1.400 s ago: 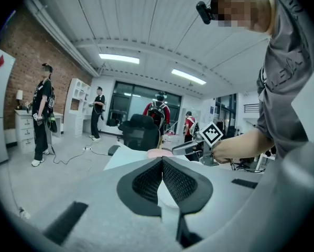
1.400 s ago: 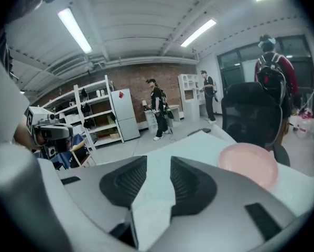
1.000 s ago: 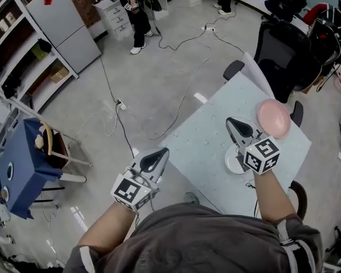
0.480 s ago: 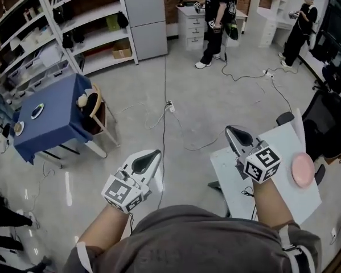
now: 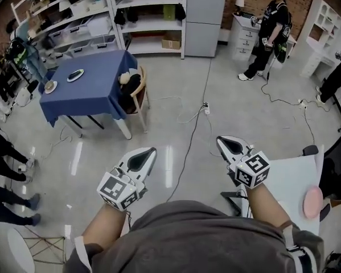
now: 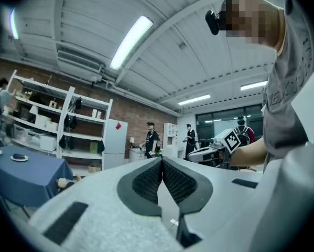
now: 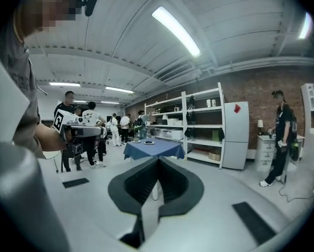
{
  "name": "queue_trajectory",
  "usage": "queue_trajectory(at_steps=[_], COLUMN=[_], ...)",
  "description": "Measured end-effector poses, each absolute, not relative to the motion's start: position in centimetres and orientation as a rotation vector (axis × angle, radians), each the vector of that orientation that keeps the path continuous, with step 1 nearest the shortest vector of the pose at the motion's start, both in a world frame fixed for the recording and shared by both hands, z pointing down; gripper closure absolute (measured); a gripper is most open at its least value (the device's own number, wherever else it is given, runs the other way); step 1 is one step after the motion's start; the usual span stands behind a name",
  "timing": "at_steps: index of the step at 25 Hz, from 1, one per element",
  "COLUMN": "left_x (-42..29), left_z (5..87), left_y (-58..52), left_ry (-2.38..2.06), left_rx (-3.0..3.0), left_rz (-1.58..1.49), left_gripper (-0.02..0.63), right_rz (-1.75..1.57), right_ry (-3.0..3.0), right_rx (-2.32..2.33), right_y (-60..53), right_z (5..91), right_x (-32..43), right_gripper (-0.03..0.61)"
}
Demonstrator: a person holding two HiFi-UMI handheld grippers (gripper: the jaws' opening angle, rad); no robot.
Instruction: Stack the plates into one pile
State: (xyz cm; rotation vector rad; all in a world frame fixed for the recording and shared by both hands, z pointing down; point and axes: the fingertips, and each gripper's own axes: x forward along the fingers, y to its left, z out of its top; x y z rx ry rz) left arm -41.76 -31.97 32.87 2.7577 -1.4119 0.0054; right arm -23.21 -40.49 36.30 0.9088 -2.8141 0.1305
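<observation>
A pink plate (image 5: pixel 312 202) lies on the pale table (image 5: pixel 290 178) at the right edge of the head view. Far off at upper left stands a blue-clothed table (image 5: pixel 85 92) bearing a dark dish (image 5: pixel 75 75) and a small plate (image 5: pixel 50 86). My left gripper (image 5: pixel 150 151) and right gripper (image 5: pixel 221 140) hang over bare floor, both pointing toward the blue table, both shut with nothing in them. In the right gripper view the blue table (image 7: pixel 154 148) sits just beyond the closed right gripper (image 7: pixel 158 161). In the left gripper view it is at lower left (image 6: pixel 20 177), beside the closed left gripper (image 6: pixel 161 163).
Cables (image 5: pixel 187 147) trail across the shiny floor between me and the blue table. A wooden chair (image 5: pixel 137 95) with a soft toy stands at that table's right side. Shelving (image 5: pixel 130 16) and a fridge (image 5: pixel 207 16) line the back wall. People stand at right (image 5: pixel 270 30) and at left (image 5: pixel 2 152).
The view has swung left: the pale table and pink plate slid to the right edge, and the blue table came into the upper left. Both grippers swung along, still shut.
</observation>
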Motion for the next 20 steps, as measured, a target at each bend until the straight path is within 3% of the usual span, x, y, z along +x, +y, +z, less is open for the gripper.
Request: queue_trajectory(at_steps=[6, 20], left_x=[-45.4, -43.7], left_z=[33.2, 32.5], left_y=[-30.6, -30.1], left_ry=[-1.483, -1.442], left_rx=[2.694, 2.726], left_rz=[-0.005, -0.002], left_gripper=[0.609, 0.609], right_rz=[0.148, 0.156], right_ry=[-2.841, -2.824], right_rx=[0.825, 0.845], right_y=[-40.2, -39.6], right_z=[36.5, 36.3], right_x=[-27.6, -25.9], right_gripper=[0.586, 0.587])
